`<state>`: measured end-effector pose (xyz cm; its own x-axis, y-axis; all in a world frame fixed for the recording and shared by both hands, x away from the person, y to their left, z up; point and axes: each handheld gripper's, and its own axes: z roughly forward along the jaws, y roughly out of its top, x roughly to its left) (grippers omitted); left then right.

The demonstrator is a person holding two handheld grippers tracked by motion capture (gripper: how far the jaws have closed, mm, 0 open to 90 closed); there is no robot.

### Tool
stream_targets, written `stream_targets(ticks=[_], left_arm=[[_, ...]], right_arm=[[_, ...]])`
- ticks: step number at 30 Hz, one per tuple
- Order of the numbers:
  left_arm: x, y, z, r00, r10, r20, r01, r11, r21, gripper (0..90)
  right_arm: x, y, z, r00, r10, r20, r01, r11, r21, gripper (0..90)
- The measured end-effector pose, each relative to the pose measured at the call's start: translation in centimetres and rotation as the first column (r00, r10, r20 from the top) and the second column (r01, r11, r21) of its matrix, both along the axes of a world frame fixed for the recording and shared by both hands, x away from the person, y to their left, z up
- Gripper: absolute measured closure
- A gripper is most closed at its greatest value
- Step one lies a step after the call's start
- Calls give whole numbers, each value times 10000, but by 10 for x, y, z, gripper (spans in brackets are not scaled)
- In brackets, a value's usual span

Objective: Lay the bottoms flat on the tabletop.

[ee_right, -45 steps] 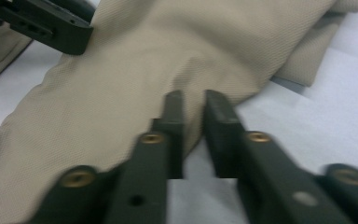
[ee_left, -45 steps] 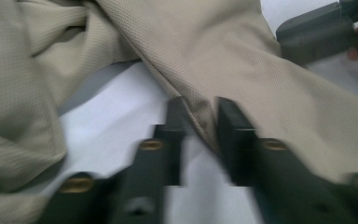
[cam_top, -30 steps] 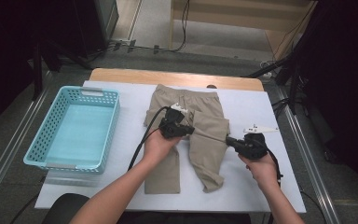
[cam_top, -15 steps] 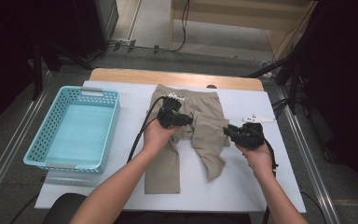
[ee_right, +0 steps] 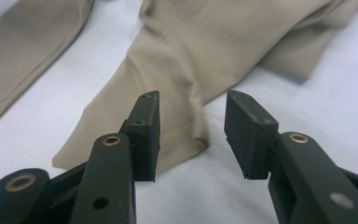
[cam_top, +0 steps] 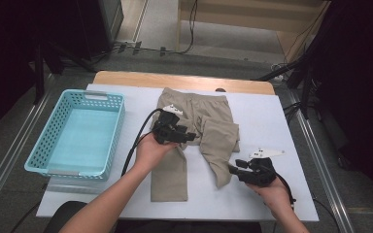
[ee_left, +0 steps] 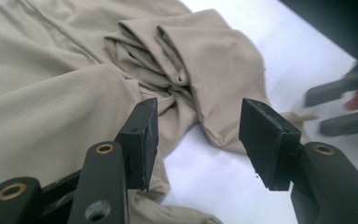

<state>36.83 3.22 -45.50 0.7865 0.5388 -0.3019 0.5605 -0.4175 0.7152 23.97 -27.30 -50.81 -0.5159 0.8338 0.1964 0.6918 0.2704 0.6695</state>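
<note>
Beige trousers (cam_top: 190, 103) lie on the white table (cam_top: 267, 121), waistband at the far side. One leg (cam_top: 170, 177) runs straight toward the near edge. The other leg (cam_top: 219, 138) is bunched and bent, its cuff (ee_right: 135, 140) pointing at the near edge. My left gripper (cam_top: 189, 137) hovers over the crotch area; its jaws have just been opening, with nothing between them (ee_left: 198, 116). My right gripper (cam_top: 233, 169) sits right of the cuff; it has also just been opening and stands apart from the cloth (ee_right: 191, 105).
A light blue plastic basket (cam_top: 115, 127) stands at the left of the table. Bare white tabletop lies to the right of the trousers and along the near edge. Black cables trail from both grippers toward the person's arms.
Both grippers went from shut on the bent trouser leg to open, letting it drop. The right gripper drew back toward the near edge; the left shifted slightly left.
</note>
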Motion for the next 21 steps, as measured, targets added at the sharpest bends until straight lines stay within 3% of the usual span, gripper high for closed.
stream_targets(ticks=[4,5,8,15,21], left_arm=[[-8,6,3,9997,-26,228,26,10000,-27,460],[-9,8,4,9994,-37,332,37,10000,17,459],[-10,12,6,9991,46,418,-46,10000,-17,460],[-7,19,9,9986,303,426,-291,9991,-297,460],[-7,18,8,9987,287,429,-277,9993,-234,460]], right_arm=[[7,8,-12,9994,316,-107,-321,9980,-544,551],[7,9,-13,9994,332,92,-327,9979,-557,642],[8,13,-8,9987,143,-489,-155,9996,-241,812],[-3,35,21,9975,671,-219,-662,9969,425,826],[-10,68,24,9853,1698,-158,-1698,9855,44,819]])
